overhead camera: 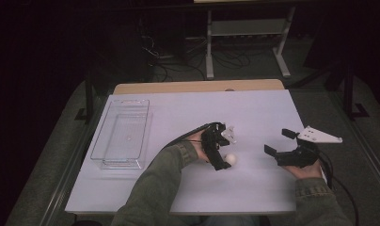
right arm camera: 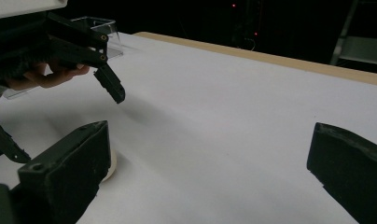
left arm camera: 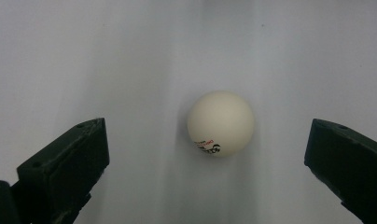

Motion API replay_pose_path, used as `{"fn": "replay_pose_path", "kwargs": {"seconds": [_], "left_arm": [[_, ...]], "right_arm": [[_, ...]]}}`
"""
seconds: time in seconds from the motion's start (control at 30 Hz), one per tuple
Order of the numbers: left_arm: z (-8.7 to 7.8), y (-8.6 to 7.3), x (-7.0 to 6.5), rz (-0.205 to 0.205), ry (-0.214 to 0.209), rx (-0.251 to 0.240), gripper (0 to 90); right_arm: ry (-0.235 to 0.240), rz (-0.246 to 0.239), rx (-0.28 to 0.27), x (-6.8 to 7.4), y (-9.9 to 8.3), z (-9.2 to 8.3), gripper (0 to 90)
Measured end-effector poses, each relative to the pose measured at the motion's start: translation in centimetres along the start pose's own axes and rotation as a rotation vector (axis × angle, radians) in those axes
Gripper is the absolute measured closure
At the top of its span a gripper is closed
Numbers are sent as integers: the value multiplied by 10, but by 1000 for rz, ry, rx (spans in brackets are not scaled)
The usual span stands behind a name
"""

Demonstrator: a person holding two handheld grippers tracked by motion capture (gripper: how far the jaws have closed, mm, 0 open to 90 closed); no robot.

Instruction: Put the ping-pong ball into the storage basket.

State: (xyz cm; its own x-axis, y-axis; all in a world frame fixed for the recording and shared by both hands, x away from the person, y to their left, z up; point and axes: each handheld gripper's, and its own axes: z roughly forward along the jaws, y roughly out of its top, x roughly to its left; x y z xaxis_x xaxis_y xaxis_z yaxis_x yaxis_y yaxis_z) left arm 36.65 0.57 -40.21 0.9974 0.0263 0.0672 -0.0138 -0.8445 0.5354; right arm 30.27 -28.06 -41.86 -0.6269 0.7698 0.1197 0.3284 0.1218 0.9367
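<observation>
A white ball [overhead camera: 231,159] with a small printed mark lies on the white table [overhead camera: 254,113], just right of centre. My left gripper [overhead camera: 222,147] hovers over it, open, pointing down. In the left gripper view the ball [left arm camera: 220,123] rests on the table between the two wide-apart jaws of that gripper [left arm camera: 207,154], touching neither. My right gripper [overhead camera: 279,141] is open to the right of the ball, holding nothing. In the right gripper view this gripper [right arm camera: 207,158] looks across the table; the ball [right arm camera: 110,167] peeks out behind its left jaw, below the left gripper [right arm camera: 60,116].
A clear plastic tray [overhead camera: 122,134] stands on the table's left side, its corner [right arm camera: 95,23] also seen far off. A tan strip [overhead camera: 197,86] edges the table's far side. Behind it are a metal stand [overhead camera: 247,37] and cables on the floor.
</observation>
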Motion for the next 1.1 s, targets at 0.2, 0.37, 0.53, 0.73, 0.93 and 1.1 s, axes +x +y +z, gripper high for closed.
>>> {"fn": "replay_pose_path", "kwargs": {"seconds": [0.2,0.37,0.53,0.73,0.93,1.1], "left_arm": [[2,0,0,5,0,1,0],[5,1,-1,2,-5,-2,0],[8,0,0,-4,-12,5,0],[10,-2,-1,-12,-14,1,0],[15,-3,-1,-16,-24,1,1],[19,-3,-1,-15,-35,-8,16]], "right_arm": [[1,0,0,0,0,0,0],[1,1,0,0,0,-1,0],[3,2,0,1,0,-1,0],[3,5,-2,1,0,-1,0],[4,2,-1,1,0,-1,0],[-1,0,0,1,0,-1,0]]}}
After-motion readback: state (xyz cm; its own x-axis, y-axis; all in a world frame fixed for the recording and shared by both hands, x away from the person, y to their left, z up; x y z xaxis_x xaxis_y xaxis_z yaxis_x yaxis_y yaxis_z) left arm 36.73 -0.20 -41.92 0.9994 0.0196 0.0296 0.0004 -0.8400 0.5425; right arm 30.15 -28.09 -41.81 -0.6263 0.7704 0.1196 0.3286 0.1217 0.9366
